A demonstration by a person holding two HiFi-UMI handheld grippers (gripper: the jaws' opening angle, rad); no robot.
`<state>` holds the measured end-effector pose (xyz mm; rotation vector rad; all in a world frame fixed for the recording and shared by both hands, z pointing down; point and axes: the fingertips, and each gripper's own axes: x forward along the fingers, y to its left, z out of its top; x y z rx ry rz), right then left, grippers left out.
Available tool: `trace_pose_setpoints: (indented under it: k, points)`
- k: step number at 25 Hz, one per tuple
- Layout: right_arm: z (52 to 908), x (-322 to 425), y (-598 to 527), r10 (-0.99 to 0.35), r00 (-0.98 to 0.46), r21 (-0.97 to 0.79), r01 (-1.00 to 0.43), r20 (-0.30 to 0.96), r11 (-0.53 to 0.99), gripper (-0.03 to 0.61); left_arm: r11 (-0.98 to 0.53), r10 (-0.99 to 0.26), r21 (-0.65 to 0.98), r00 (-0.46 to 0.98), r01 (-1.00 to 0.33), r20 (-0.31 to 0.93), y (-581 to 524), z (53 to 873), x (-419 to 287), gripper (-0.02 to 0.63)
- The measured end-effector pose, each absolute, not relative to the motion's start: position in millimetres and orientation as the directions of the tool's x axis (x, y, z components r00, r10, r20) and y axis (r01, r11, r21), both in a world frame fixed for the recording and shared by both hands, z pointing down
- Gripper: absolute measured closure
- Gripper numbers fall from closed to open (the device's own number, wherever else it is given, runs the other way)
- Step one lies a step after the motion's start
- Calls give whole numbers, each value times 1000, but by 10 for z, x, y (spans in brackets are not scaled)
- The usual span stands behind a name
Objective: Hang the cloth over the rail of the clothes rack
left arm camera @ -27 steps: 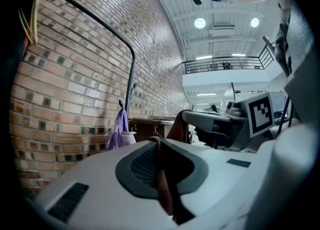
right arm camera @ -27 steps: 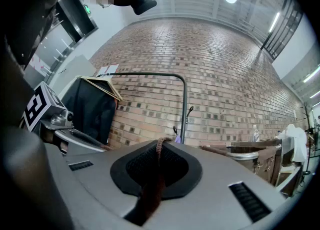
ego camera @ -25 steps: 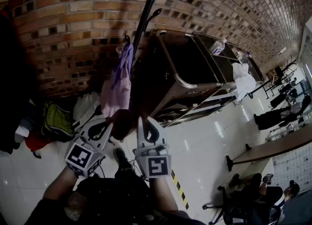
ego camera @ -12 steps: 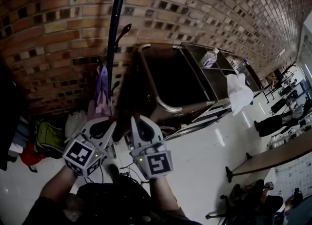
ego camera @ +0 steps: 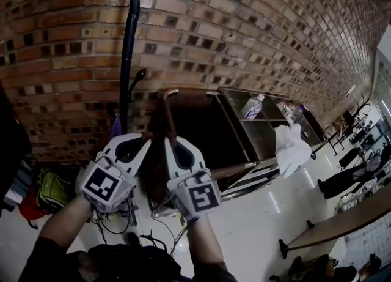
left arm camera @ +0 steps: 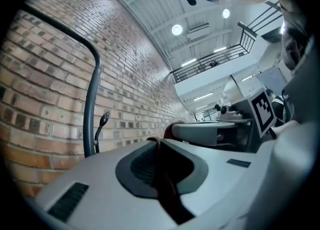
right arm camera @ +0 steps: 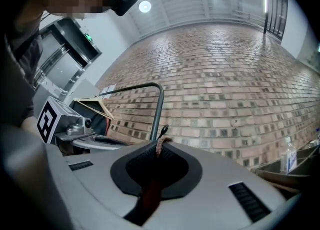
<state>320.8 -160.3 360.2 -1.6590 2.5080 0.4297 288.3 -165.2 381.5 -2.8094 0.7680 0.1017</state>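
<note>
**Both grippers clamp the dark red cloth beside the rack**

At the left edge a green bag (ego camera: 52, 189) lies low. The black rail (ego camera: 129, 42) of the clothes rack rises and bends over before the brick wall (ego camera: 244, 42). The left gripper (ego camera: 144, 142) is clenched on the cloth (ego camera: 156, 174). Just beside it, the right gripper (ego camera: 168, 142) pinches the same cloth. It hangs between them, not over the rail. To the right stands a metal cart (ego camera: 244, 129), and beyond it is open floor (ego camera: 263, 213).

Cloth (ego camera: 156, 167) largely hidden; rack rail (ego camera: 129, 36) runs off upper-left edge
</note>
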Motion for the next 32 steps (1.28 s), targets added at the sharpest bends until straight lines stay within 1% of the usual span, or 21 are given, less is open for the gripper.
trace_pose_setpoints:
  k: [5, 10, 15, 19, 24, 28, 32]
  points:
    - [3060, 3371, -1926, -835, -464, 199, -885, -295, 421, 549, -807, -519, -232, 840, -543, -160, -1925, 3325, 3098, 591]
    - [2447, 3495, -2269, -779, -529, 196, -848, -336, 492, 549, -747, -555, -259, 789, -612, -264, -2290, 2732, 3205, 591]
    - [1868, 3572, -2526, -715, -570, 249, -821, -404, 514, 549, -716, -529, -287, 762, -637, -374, -2511, 2133, 3321, 591]
    - [1557, 3754, -2722, -688, -559, 227, -825, -463, 518, 549, -700, -509, -294, 743, -651, -435, -2654, 1772, 3475, 591]
    - [1285, 4036, -2885, -674, -525, 206, -843, -520, 497, 549, -721, -499, -264, 744, -641, -445, -2887, 1466, 3753, 591]
    - [1037, 4290, -3063, -661, -483, 136, -853, -574, 505, 549, -683, -520, -291, 726, -670, -451, -3191, 1170, 3876, 591]
    - [754, 4341, -3121, -637, -466, 182, -869, -614, 460, 548, -646, -517, -328, 711, -689, -476, -3395, 791, 3904, 591]
